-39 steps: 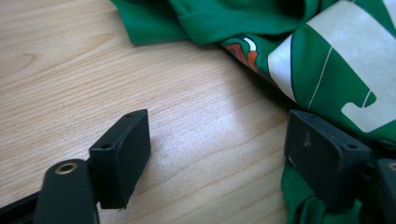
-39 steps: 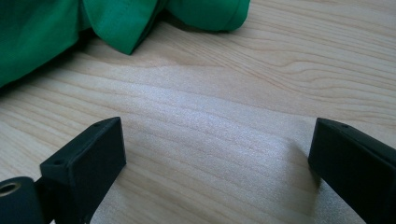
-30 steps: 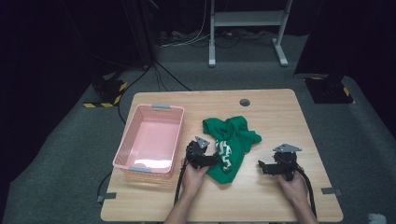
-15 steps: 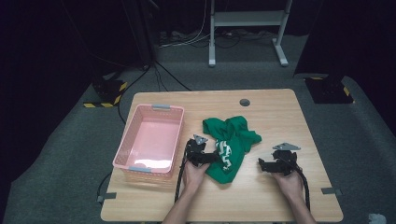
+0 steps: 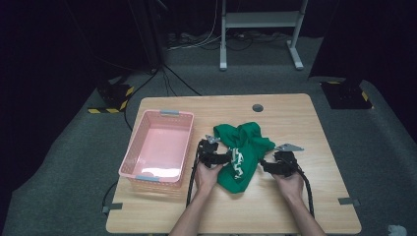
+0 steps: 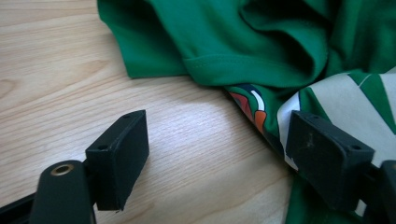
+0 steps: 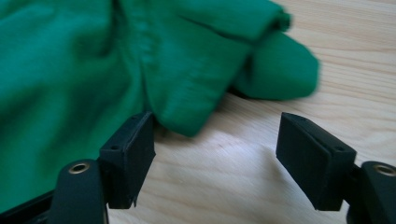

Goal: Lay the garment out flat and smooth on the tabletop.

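Observation:
A crumpled green shirt (image 5: 242,147) with a white and orange print lies mid-table. My left gripper (image 5: 224,158) rests at the shirt's left edge, open. In the left gripper view its jaws (image 6: 219,158) straddle bare wood, and one jaw lies over the printed part of the shirt (image 6: 243,42). My right gripper (image 5: 264,165) is at the shirt's right edge. Its jaws (image 7: 217,154) have just been closing but still stand apart. Bare wood lies between them, and a fold of the shirt (image 7: 93,70) reaches the left jaw's tip.
An empty pink basket (image 5: 169,114) stands on the left part of the wooden table (image 5: 295,123). A round grommet (image 5: 257,107) sits near the far edge. Beyond the table are a metal stand (image 5: 259,19) and cables on grey carpet.
My right gripper has slid left up to the shirt's right edge, and its jaws have narrowed. The left gripper and the shirt have stayed put.

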The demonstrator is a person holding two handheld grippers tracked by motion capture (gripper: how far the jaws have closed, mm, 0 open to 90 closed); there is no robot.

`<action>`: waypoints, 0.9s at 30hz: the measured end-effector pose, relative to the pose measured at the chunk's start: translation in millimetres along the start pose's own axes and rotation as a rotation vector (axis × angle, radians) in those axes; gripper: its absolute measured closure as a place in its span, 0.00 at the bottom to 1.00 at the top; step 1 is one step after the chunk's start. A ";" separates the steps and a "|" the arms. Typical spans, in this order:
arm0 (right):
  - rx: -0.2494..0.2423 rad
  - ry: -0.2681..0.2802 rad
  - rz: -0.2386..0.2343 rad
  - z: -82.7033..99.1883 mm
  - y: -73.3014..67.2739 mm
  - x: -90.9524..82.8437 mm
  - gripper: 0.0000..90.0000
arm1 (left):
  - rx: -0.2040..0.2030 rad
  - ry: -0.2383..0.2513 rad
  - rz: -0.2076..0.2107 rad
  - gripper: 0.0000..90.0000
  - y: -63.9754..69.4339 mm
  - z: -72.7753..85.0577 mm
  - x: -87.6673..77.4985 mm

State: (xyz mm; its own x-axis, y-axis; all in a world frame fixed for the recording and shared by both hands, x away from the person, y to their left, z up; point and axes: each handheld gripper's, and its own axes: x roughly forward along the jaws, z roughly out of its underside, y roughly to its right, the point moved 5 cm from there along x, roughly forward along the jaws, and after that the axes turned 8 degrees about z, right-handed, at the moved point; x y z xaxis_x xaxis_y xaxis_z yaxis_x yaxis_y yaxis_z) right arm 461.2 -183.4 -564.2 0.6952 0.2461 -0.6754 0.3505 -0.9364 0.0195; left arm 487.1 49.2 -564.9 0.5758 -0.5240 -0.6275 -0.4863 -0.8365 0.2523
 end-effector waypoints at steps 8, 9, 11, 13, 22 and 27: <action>-0.004 0.016 -0.029 -2.3 -8.2 7.4 0.45 | 0.042 -0.030 0.031 0.33 9.6 2.2 6.9; -0.019 0.012 -0.037 -1.4 -10.1 9.4 0.52 | 0.054 -0.035 0.039 0.35 12.3 3.1 7.4; -0.029 0.015 -0.036 -1.1 -10.9 9.9 0.57 | 0.065 -0.037 0.038 0.36 13.5 3.5 7.6; -0.066 0.025 -0.037 -1.3 -12.5 10.2 0.72 | 0.083 -0.041 0.031 0.39 15.5 4.3 7.8; -0.107 0.046 -0.045 -1.1 -11.1 5.7 0.95 | 0.095 -0.048 0.034 0.35 21.3 6.6 4.4; -0.110 0.045 -0.056 -0.1 -5.8 1.1 0.96 | 0.019 0.003 0.043 0.32 13.5 -7.6 0.9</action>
State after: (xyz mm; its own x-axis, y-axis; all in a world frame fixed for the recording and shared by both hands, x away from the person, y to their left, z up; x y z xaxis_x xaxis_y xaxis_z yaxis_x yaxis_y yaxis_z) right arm 460.0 -177.7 -565.0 0.6989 0.3107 -0.6441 0.4548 -0.8882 0.0651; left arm 486.0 36.3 -556.5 0.5565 -0.5598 -0.6140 -0.5226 -0.8103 0.2652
